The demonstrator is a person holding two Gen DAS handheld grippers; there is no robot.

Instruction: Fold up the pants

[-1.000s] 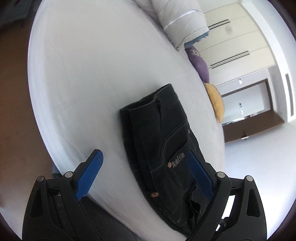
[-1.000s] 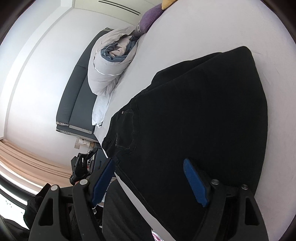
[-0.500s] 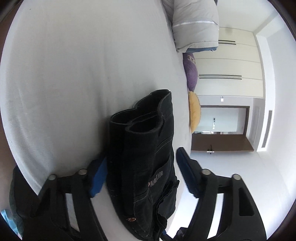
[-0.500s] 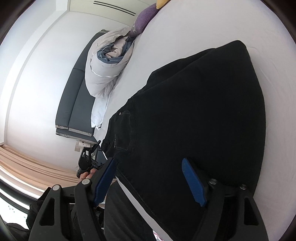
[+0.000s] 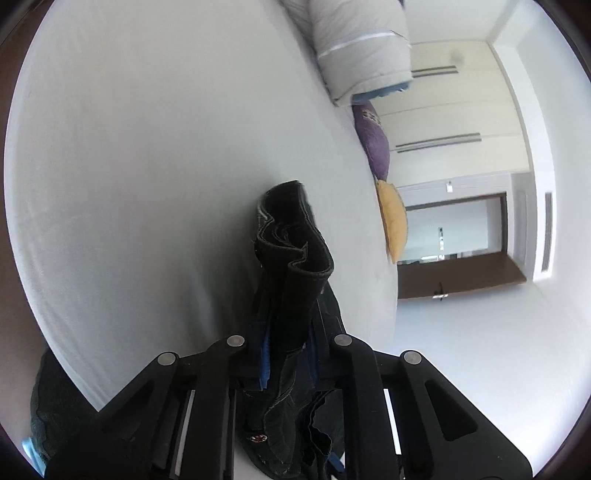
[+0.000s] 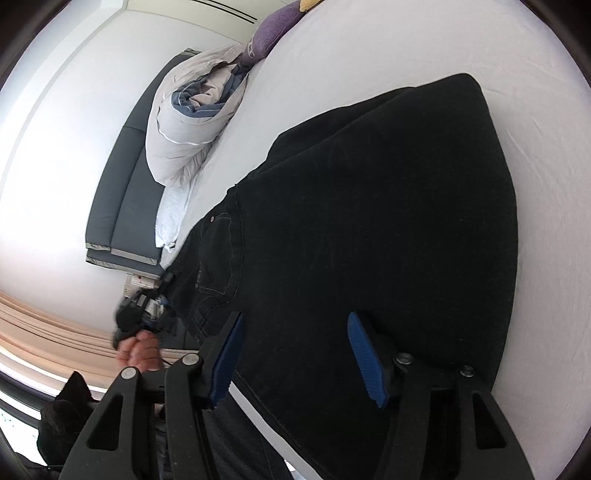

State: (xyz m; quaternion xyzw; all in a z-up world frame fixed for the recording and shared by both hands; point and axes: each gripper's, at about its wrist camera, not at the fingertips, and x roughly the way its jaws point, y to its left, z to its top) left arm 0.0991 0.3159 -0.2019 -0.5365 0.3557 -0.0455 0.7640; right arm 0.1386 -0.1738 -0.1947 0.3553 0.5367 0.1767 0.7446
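On the white bed (image 6: pixel 388 44), black pants (image 5: pixel 291 266) are pinched tight by the just-closed left gripper (image 5: pixel 288 354). Their near edge is straddled, unpressed, by the closing right gripper (image 6: pixel 295 354).

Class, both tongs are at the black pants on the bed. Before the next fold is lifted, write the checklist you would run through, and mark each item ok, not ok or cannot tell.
1. Left tongs gripping the pants: ok. They have just been closing, and bunched waistband is pinched between the blue pads.
2. Right tongs gripping: not ok. They have been closing, but the pads still stand apart over the cloth.
3. All layers caught on the left: cannot tell; the fabric hides the pads.
4. Pants lying flat on the bed: ok at the right side, smooth there.
5. Landing space free: ok; the duvet and purple pillow lie far off.
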